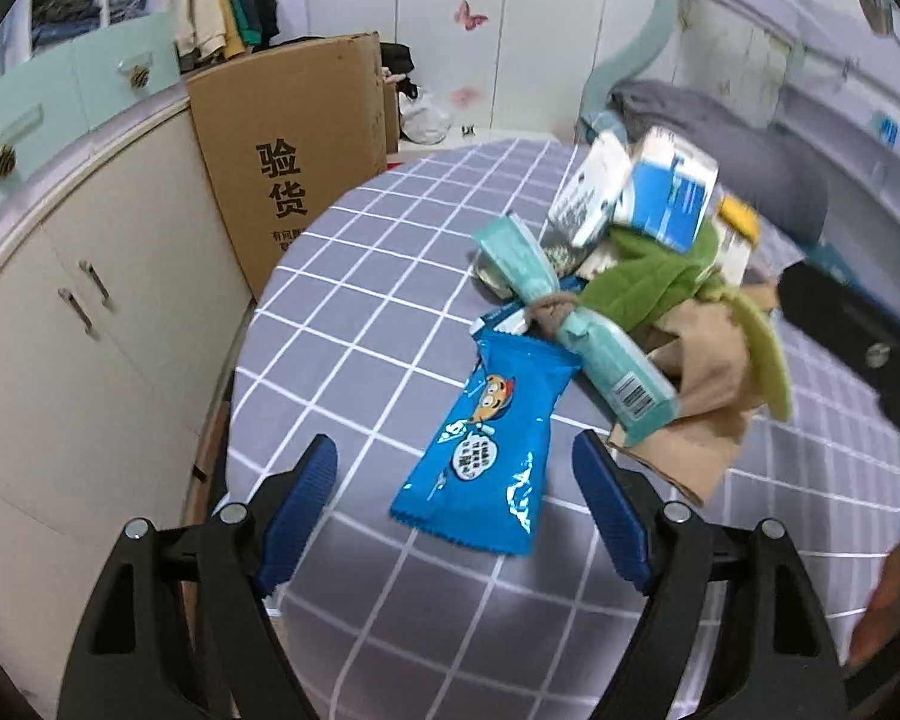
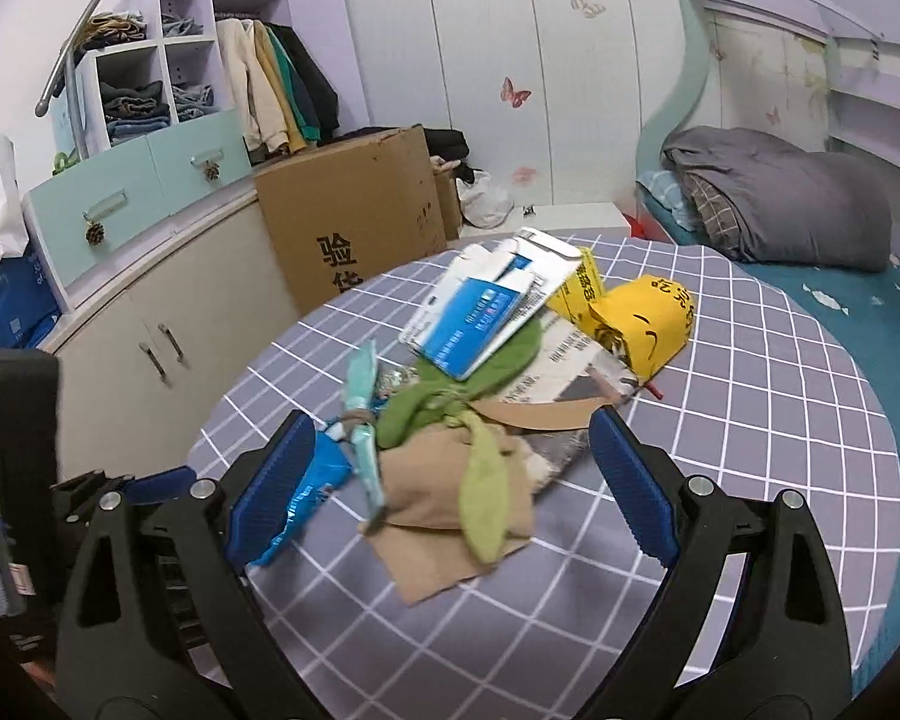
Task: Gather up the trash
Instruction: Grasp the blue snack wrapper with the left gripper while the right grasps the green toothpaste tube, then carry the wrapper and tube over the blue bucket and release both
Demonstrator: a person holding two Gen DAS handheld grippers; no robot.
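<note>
Through the left wrist view I see my left gripper [image 1: 453, 480] spread wide and empty over the tabletop [image 1: 360, 276], the blue snack wrapper [image 1: 483, 450] lying flat between its fingers; it looks light, thin and slippery (I'd pinch its crimped near edge). Through the right wrist view, my right gripper [image 2: 453, 474] is equally wide and empty, the soft, crumpled trash pile [image 2: 480, 396] just ahead.

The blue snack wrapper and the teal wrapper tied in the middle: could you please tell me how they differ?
The blue snack wrapper lies flat and smooth; the teal wrapper is pinched at its waist by a band. The blue snack wrapper shows a cartoon figure, the teal wrapper a barcode. Both lie on the checked tablecloth, ungrasped.
</note>
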